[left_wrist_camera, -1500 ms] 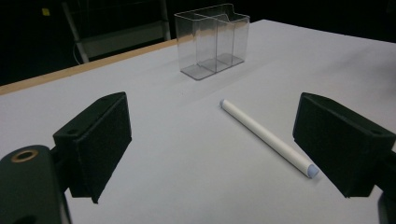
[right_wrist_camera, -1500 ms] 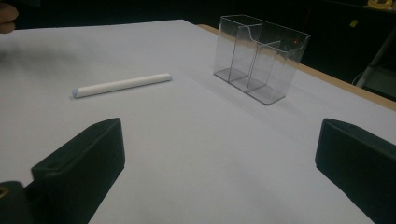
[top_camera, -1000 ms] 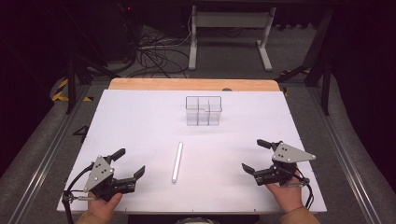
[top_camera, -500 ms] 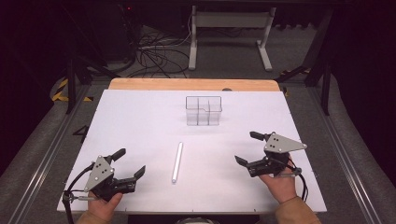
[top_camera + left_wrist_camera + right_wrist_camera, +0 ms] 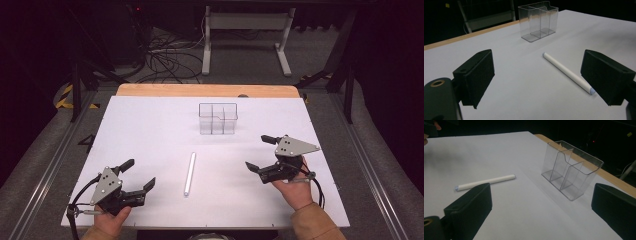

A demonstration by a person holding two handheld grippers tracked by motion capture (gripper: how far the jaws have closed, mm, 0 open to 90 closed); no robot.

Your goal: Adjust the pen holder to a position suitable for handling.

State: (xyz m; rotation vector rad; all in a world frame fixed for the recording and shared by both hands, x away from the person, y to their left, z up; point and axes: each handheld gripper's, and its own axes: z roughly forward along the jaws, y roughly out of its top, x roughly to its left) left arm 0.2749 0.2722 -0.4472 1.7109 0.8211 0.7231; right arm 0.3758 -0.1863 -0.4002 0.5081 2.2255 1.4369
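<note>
Two grippers, left gripper (image 5: 139,175) lower left and right gripper (image 5: 259,152) right of centre, jaws wide, empty. White marker (image 5: 189,173) lay flat at frame centre; clear organiser (image 5: 218,118) stood above. Good pickup likely demanded mid-barrel grasp, jaws square across marker.

The right hand's black two-jaw gripper with the grey plate (image 5: 261,152) is travelling forward and inward across the white table (image 5: 150,130). It is nearing the clear plastic divided holder (image 5: 218,118), jaws spread wide.
</note>
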